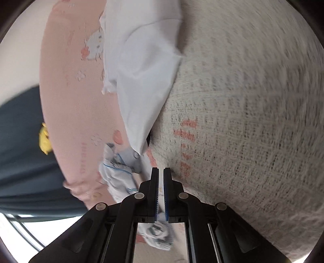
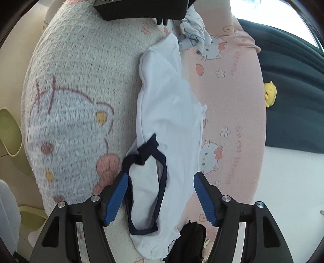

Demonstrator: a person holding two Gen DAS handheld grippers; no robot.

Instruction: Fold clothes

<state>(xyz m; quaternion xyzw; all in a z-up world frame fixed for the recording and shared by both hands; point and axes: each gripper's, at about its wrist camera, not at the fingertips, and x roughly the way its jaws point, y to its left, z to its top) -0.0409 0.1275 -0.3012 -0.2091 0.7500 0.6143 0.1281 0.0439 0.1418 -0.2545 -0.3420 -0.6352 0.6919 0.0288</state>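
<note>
A white garment (image 2: 168, 113) with a navy neck trim (image 2: 145, 155) lies stretched along the seam between a cream plush blanket and a pink sheet. My right gripper (image 2: 160, 176) stands open astride the trimmed end, and its blue pads (image 2: 119, 194) are clear of the cloth. In the left wrist view the same garment (image 1: 141, 81) narrows toward my left gripper (image 1: 161, 170). That gripper is shut, and a thin strip of the garment's edge appears to run between its jaws. Its black body (image 2: 141, 8) shows at the far end in the right wrist view.
A crumpled white cloth with blue print (image 1: 117, 172) lies beside the left gripper. The cream blanket (image 2: 77, 81) and pink cartoon sheet (image 2: 232, 101) cover the bed. Dark blue bedding (image 2: 293, 91) holds a yellow toy (image 2: 270, 93). A black item (image 2: 188, 238) sits near the right gripper.
</note>
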